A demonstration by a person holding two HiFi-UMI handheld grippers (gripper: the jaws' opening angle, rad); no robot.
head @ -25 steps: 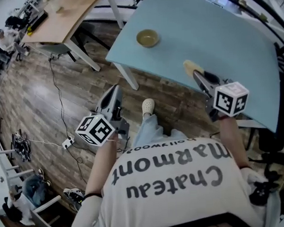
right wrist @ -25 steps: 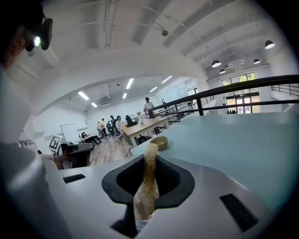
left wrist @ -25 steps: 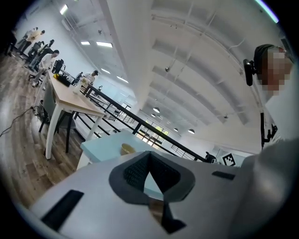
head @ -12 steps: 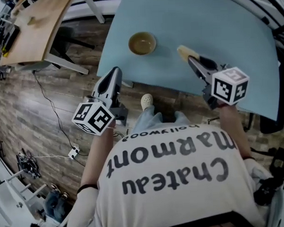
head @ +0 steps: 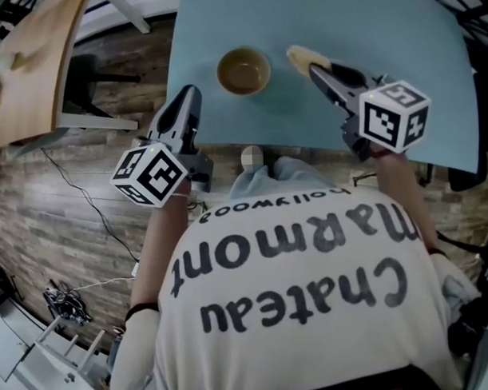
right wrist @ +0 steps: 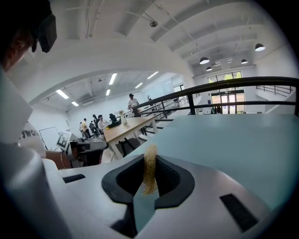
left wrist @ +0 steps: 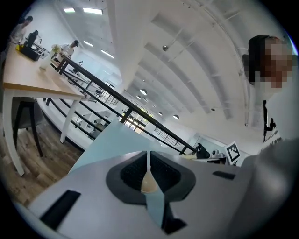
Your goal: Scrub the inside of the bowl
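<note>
Left tongs, closed and empty, are hovering at the worktop's near-left corner beside the bowl; right tongs are clamping a scrubber.

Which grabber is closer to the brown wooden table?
Left. The left gripper is at the blue table's left corner, beside the wooden table; the right gripper is farther, past the bowl.

The bowl is a small round tan one with a darker brownish inside, sitting upright near the front edge of the light blue table. The scrubber is a pale yellow, fibrous pad pinched on edge in my right gripper, sticking out past the tips just right of the bowl and not touching it.
</note>
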